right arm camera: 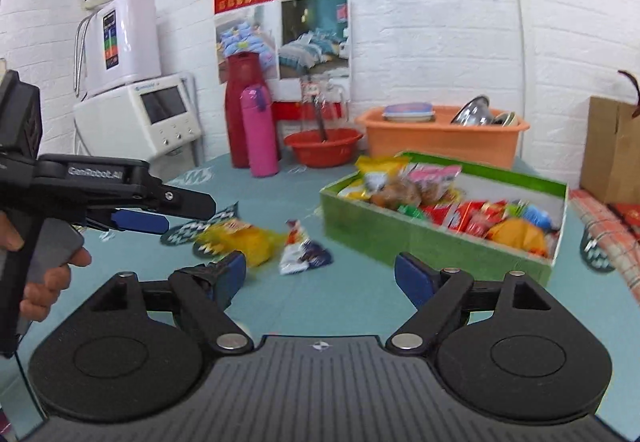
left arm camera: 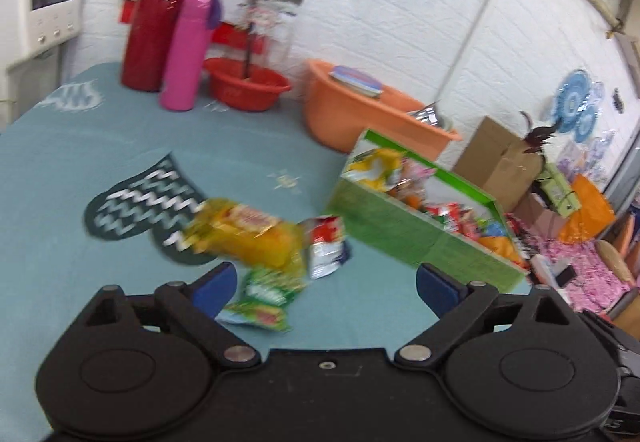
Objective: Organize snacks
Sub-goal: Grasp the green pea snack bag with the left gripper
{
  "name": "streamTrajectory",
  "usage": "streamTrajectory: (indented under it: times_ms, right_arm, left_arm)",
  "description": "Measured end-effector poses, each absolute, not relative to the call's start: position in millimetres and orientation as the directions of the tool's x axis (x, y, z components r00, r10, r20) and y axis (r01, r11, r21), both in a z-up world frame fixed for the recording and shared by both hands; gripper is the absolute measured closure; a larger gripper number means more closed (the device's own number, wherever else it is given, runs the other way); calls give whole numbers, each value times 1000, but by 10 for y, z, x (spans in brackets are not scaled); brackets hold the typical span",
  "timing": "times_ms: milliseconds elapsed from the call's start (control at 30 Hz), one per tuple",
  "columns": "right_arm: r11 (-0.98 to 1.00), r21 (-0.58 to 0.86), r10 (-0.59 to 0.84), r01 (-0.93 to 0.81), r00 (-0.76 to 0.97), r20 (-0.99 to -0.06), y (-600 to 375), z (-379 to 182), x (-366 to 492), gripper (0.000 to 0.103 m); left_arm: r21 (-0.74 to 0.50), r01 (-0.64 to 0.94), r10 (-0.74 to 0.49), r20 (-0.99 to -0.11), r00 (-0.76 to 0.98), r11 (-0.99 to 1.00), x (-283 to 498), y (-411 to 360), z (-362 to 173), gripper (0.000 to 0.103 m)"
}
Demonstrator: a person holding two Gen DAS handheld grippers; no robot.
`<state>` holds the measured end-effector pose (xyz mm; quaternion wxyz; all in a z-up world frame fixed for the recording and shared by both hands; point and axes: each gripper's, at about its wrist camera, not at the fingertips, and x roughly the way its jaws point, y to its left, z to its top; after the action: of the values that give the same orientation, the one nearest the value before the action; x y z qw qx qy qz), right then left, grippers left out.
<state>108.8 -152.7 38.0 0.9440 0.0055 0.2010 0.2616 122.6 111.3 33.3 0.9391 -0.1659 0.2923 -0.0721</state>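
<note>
A green box (left arm camera: 404, 230) (right arm camera: 400, 238) full of snack packets stands on the teal tablecloth. Three loose packets lie left of it: a yellow one (left arm camera: 248, 238) (right arm camera: 248, 238), a red-and-white one (left arm camera: 326, 250) (right arm camera: 302, 250), and a green one (left arm camera: 266, 294). My left gripper (left arm camera: 324, 286) is open and empty, just in front of the loose packets; it also shows from the side in the right wrist view (right arm camera: 140, 222). My right gripper (right arm camera: 318, 278) is open and empty, a little short of the red-and-white packet and the box.
At the back stand a red flask (right arm camera: 242, 110), a pink bottle (right arm camera: 260, 132), a red basin (right arm camera: 322, 146) and an orange tub (right arm camera: 440, 136) with dishes. A cardboard box (right arm camera: 614, 150) sits at the right. White appliances (right arm camera: 136, 118) stand at the left.
</note>
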Motion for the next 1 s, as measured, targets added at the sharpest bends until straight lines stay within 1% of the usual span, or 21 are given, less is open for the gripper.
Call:
streamTrajectory:
  times_ms: [133,233,400,433,500,533,667,867,1000]
  right_arm:
    - [861,139,499,-490,758,-421,-1459,261,1037,0]
    - [859,155,503,-488,746,-437,-1442,218,1023,0]
    - [857,149,503,-493,740,-447,-1406,155,1061,0]
    - [855,148,507,-498,736,-448,-1395,135,1082,0]
    - [851,137,509,-507,731,-454,-1358,102,1148,0]
    - [848,132,512,-514,727,-457,-1334,84,1199,0]
    - [827,118,535,-550,705,-465,-1202,30,1486,0]
    - [818,95,531,-567,682,-504,-918,-54,2110,2]
    - [804,86,547,-588,674,-497,-739,-94,2416,2]
  left_arm:
    - [-340,3,-199,-543,816,940,1356,1231,130,0]
    - [-361,22,-235,-558,796,932,1470,1255,3,0]
    - [-326,34,-230,-585,778,945,1594,1197,-159,0]
    - [-327,45,-243,-596,765,944,1611,1191,-201,19]
    - [-296,67,-239,-599,764,953,1596,1176,-245,44]
    - [-287,77,-242,-600,762,955,1578,1178,-253,46]
    - [-336,83,-285,-616,735,938,1502,1231,-233,45]
    - [-313,104,-288,-628,723,944,1346,1227,-220,44]
    - [-368,108,-328,-615,717,924,1311,1304,-233,44]
